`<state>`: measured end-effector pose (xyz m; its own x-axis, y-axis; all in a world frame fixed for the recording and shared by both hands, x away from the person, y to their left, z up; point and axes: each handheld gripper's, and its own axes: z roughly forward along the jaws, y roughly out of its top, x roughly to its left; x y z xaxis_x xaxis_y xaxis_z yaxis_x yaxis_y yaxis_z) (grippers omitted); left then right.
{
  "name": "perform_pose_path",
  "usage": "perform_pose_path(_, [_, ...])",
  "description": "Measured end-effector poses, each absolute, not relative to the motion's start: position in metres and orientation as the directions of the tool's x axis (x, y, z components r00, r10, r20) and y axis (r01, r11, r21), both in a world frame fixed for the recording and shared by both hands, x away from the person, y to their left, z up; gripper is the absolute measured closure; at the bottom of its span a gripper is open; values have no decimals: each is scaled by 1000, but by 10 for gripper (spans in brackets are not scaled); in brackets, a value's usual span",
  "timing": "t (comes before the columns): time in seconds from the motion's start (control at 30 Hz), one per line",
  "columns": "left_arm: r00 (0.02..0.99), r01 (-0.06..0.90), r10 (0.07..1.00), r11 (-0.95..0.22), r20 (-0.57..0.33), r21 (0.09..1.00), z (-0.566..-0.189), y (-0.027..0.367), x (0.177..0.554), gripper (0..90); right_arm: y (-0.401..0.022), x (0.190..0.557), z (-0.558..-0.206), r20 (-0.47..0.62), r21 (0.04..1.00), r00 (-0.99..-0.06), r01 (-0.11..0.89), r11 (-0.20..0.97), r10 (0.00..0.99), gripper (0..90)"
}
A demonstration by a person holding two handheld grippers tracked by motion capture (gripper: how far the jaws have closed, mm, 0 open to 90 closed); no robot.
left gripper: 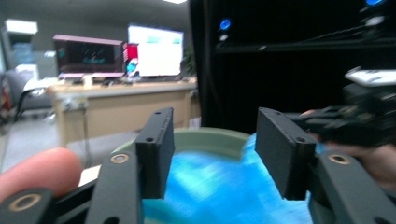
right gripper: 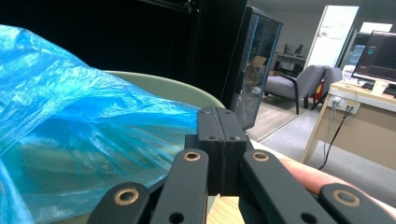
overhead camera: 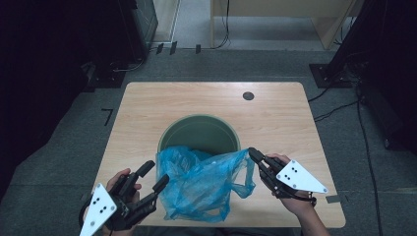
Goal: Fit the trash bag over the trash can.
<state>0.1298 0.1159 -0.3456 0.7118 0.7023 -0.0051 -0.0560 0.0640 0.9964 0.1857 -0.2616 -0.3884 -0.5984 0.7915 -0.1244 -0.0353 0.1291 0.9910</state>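
Pinching the blue bag's (overhead camera: 204,184) edge, right gripper (overhead camera: 253,154) fingers press together; left gripper (overhead camera: 153,176) fingers spread, empty.

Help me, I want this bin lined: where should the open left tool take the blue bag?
Grip the blue bag's loose left edge by the left tool, coming from the left. The right tool pinches the opposite edge, and the rest drapes over the green bin's near rim.

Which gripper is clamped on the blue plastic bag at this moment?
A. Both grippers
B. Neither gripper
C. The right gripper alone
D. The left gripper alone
C. The right gripper has its jaws shut on the edge of the blue plastic bag, while the left gripper stands with jaws apart beside the bag, pressing on nothing.
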Motion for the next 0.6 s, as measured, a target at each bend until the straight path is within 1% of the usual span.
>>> perform_pose_path(0.03, [724, -58, 690, 58, 3, 997, -344, 113, 126, 428, -262, 186, -388, -125, 991, -596, -35, 130, 793, 900])
perform_pose_path(0.07, [751, -54, 660, 30, 21, 998, -344, 108, 122, 424, -261, 186, -388, -125, 991, -594, -33, 131, 795, 900])
perform_pose_path(0.1, [766, -51, 641, -7, 43, 999, -345, 103, 120, 391, -261, 187, -389, -123, 991, -589, -30, 131, 799, 900])
perform_pose_path(0.13, [766, -62, 635, -75, 95, 995, -348, 96, 116, 357, -261, 187, -389, -124, 991, -587, -30, 131, 800, 900])
perform_pose_path(0.17, [760, -89, 628, -153, 166, 984, -353, 86, 111, 332, -261, 187, -389, -126, 991, -586, -30, 133, 801, 900])
perform_pose_path(0.2, [756, -105, 619, -207, 214, 973, -358, 80, 108, 305, -260, 187, -390, -125, 991, -583, -27, 135, 803, 900])
perform_pose_path(0.27, [744, -113, 612, -280, 268, 953, -369, 72, 108, 303, -260, 187, -390, -127, 990, -579, -26, 137, 805, 900])
perform_pose_path(0.3, [742, -109, 612, -293, 274, 950, -372, 71, 110, 334, -260, 187, -390, -126, 990, -577, -25, 137, 807, 900])
perform_pose_path(0.4, [755, -89, 607, -283, 250, 955, -378, 77, 116, 599, -262, 187, -390, -122, 991, -571, -23, 133, 812, 900])
perform_pose_path(0.43, [756, -84, 608, -279, 244, 956, -378, 80, 119, 673, -262, 188, -390, -124, 991, -569, -25, 134, 813, 900])
perform_pose_path(0.5, [754, -63, 621, -259, 216, 964, -377, 85, 125, 762, -262, 188, -390, -117, 991, -569, -18, 130, 814, 900])
perform_pose_path(0.53, [760, -51, 622, -229, 187, 972, -375, 90, 130, 789, -261, 188, -390, -116, 991, -569, -18, 129, 814, 900])
perform_pose_path(0.6, [772, -20, 623, -174, 126, 985, -372, 98, 137, 796, -259, 188, -390, -121, 991, -568, -21, 133, 814, 900])
